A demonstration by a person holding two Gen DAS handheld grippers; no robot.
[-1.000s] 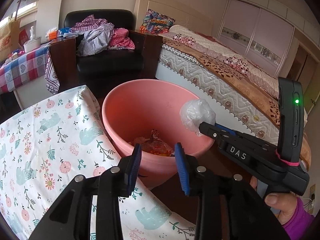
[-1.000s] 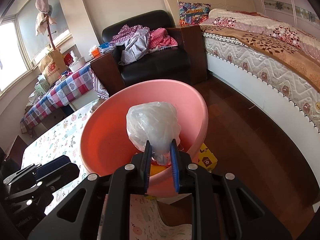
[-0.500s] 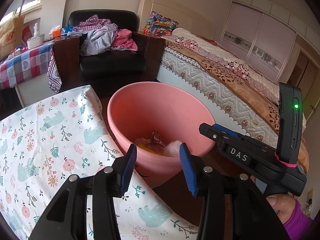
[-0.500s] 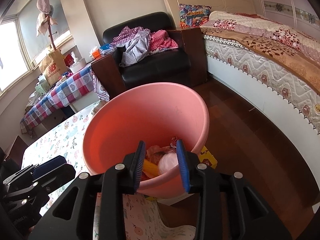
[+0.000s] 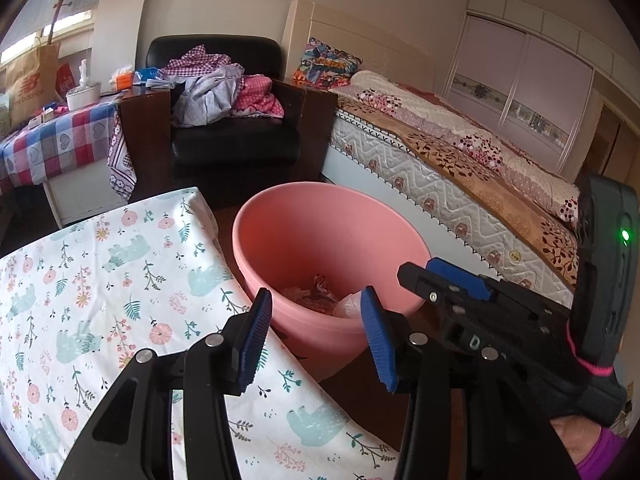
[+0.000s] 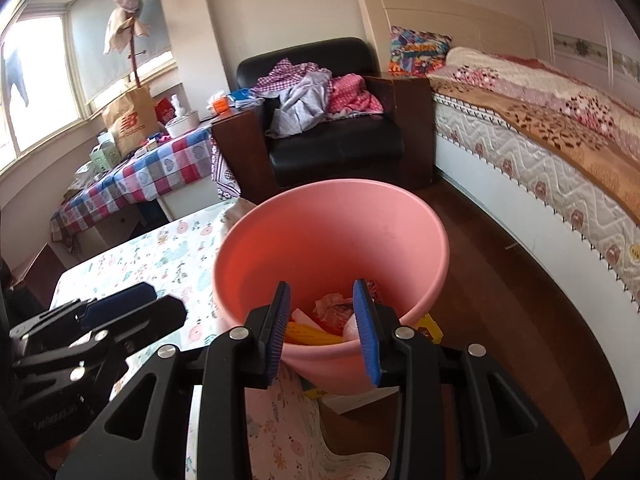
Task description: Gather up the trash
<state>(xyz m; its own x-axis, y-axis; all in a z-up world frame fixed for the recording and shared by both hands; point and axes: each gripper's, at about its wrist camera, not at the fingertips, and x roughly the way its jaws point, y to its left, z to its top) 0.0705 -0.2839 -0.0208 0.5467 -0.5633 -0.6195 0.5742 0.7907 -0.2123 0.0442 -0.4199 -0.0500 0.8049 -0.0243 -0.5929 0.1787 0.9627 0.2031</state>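
A pink bucket (image 5: 240, 240) (image 6: 440, 248) stands beside the table with the floral cloth (image 5: 100, 280) (image 6: 168, 256). Inside it lie crumpled wrappers (image 5: 316, 296) (image 6: 332, 308), a yellow piece (image 6: 308, 332) and a clear plastic bag (image 5: 350, 306) (image 6: 352, 326). My right gripper (image 6: 322, 300) hangs open over the bucket's near rim with nothing between its blue pads; in the left wrist view the right gripper (image 5: 420, 270) reaches in from the right. My left gripper (image 5: 316, 316) is open and empty above the table's edge, to the left of the bucket; in the right wrist view the left gripper (image 6: 168, 300) sits at the lower left.
A bed (image 5: 460, 160) (image 6: 540, 152) runs along the right. A black armchair (image 5: 232, 140) (image 6: 332, 144) piled with clothes stands behind the bucket, and a checked-cloth table (image 5: 52, 140) (image 6: 132, 176) with clutter is at the left. A yellow box (image 6: 434, 328) lies by the bucket's base on the wood floor.
The right gripper let go of the clear plastic bag, which dropped into the bucket, and then drew back a little. The left gripper's jaws spread wider.
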